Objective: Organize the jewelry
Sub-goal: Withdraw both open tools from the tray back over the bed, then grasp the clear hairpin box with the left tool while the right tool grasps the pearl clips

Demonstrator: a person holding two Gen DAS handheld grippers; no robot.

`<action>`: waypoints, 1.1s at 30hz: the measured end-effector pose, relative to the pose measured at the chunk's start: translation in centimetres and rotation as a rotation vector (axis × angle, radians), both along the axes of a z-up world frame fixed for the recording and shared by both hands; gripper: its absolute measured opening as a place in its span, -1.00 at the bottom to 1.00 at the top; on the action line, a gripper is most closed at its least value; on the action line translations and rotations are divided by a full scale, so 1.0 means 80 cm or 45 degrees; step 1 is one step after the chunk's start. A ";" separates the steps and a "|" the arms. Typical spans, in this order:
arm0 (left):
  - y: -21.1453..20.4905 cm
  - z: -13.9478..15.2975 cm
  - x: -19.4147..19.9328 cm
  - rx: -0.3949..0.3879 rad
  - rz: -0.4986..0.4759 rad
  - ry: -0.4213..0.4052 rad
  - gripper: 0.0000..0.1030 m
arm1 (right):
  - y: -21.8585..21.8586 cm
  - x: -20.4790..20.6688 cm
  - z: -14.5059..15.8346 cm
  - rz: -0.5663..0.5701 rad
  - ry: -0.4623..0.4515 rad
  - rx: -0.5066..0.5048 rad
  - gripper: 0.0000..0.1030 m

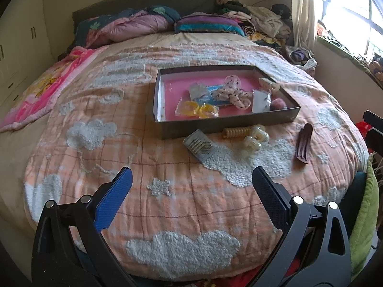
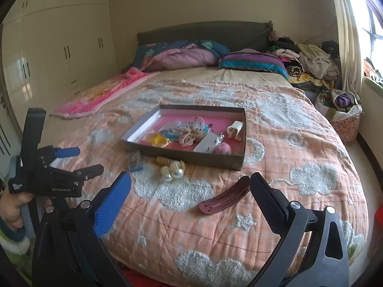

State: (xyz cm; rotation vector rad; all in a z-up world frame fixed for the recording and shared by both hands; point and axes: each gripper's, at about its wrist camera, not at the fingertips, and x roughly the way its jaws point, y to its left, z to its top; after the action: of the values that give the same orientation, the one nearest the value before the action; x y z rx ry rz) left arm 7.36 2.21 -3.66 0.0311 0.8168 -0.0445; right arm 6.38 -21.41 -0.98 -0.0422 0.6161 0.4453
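Observation:
A shallow grey box [image 1: 165,100] [image 2: 240,160] with a pink floor lies on the bed and holds yellow rings [image 1: 198,110], a dotted scrunchie [image 1: 233,91], cards and a cream claw clip [image 2: 235,129]. In front of it on the quilt lie a packet of hairpins [image 1: 199,144] [image 2: 135,161], a tan spiral clip [image 1: 235,132], a pearl claw clip [image 1: 255,138] [image 2: 173,171] and a maroon barrette [image 1: 304,143] [image 2: 225,199]. My left gripper [image 1: 191,179] is open and empty, short of these items. My right gripper [image 2: 190,184] is open and empty just before the barrette.
The orange cloud-pattern quilt [image 1: 167,172] covers the bed. Pillows and a folded duvet [image 2: 182,55] lie at the headboard, a clothes pile [image 2: 311,59] at the far right. Wardrobes [image 2: 59,47] line the left wall. The left gripper shows in the right wrist view [image 2: 81,159].

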 end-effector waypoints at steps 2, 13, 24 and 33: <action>0.002 -0.006 0.006 0.001 0.005 0.011 0.81 | 0.004 0.004 -0.006 0.011 0.005 -0.013 0.92; 0.013 -0.030 0.034 -0.019 0.042 0.065 0.81 | 0.030 0.037 -0.049 0.065 0.084 -0.081 0.92; 0.028 -0.045 0.066 -0.105 0.061 0.112 0.81 | 0.091 0.085 -0.100 0.198 0.111 -0.225 0.90; 0.039 -0.061 0.092 -0.220 0.067 0.171 0.81 | 0.117 0.139 -0.137 0.213 0.242 -0.206 0.46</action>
State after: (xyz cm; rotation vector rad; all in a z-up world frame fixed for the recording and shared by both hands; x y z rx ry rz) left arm 14.72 5.29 -8.51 -0.1578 0.9450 -0.0677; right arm 17.47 -12.04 -11.97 -0.2086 0.8390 0.5648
